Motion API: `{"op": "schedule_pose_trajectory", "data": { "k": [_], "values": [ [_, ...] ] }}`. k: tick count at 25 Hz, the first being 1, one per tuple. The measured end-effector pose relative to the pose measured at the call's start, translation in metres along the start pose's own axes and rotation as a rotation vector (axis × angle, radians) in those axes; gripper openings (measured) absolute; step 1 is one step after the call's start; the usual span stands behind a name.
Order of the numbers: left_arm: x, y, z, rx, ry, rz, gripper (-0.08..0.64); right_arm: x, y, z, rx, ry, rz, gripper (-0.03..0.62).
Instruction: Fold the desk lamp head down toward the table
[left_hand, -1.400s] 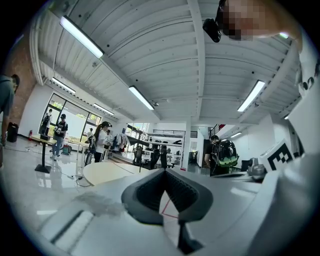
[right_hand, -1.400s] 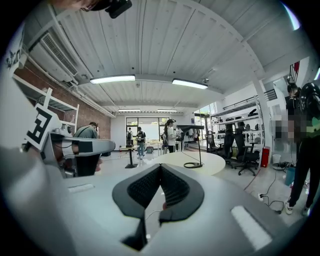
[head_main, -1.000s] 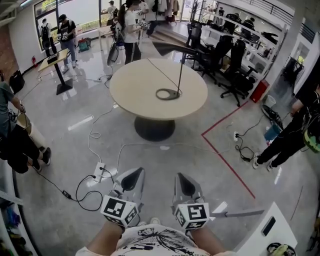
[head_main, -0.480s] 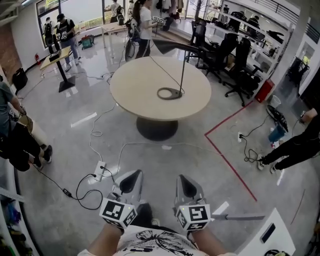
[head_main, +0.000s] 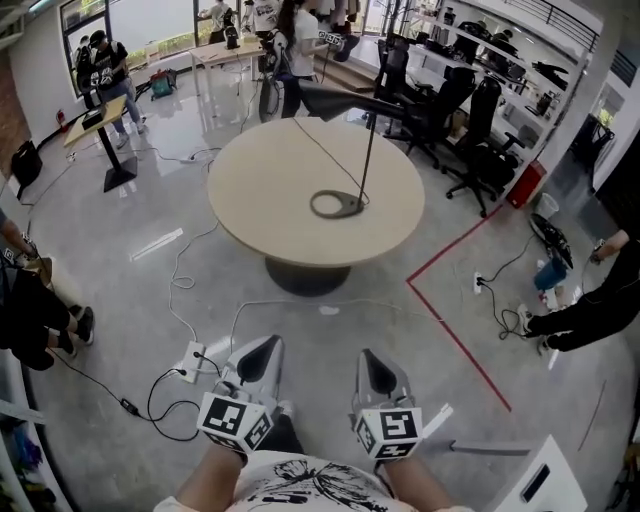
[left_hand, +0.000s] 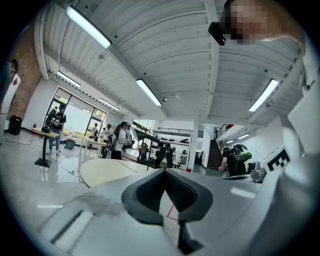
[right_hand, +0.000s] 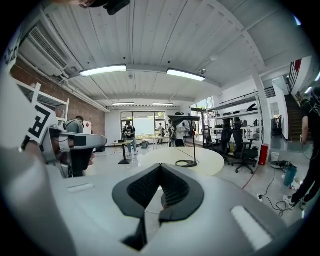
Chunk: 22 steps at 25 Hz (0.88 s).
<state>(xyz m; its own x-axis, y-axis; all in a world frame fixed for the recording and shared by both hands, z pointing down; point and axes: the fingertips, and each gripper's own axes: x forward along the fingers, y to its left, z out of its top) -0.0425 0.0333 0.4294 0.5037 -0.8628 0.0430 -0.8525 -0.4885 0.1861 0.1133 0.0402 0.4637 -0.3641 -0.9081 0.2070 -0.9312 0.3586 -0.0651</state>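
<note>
The desk lamp (head_main: 367, 145) stood on the far right part of a round beige table (head_main: 260, 190), well away from the person. It was dark and slim. Its flat ring-shaped base (head_main: 355, 200) lay on the tabletop, right of the table's middle. From the base's right side a thin straight pole (head_main: 370, 130) rose nearly upright, leaning slightly to the right. At the top, the head (head_main: 345, 100), a long flat dark bar, reached out to the left, roughly level with the tabletop and high above it, not folded down. A thin cord (head_main: 320, 150) ran from the base across the table toward its far left edge.
</note>
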Motion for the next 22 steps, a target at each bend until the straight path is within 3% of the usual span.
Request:
{"op": "schedule_pose_trajectory", "data": {
  "k": [11,22],
  "values": [
    [0.086,0.085,0.034,0.000,-0.025,-0.058,0.005,0.117,-0.025,0.034,0.013,-0.032,-0.076,0.009],
    [0.159,0.132,0.033,-0.027,-0.022,-0.036,0.005,0.207,-0.048,0.053,-0.009,-0.031,-0.022,0.009]
  ]
}}
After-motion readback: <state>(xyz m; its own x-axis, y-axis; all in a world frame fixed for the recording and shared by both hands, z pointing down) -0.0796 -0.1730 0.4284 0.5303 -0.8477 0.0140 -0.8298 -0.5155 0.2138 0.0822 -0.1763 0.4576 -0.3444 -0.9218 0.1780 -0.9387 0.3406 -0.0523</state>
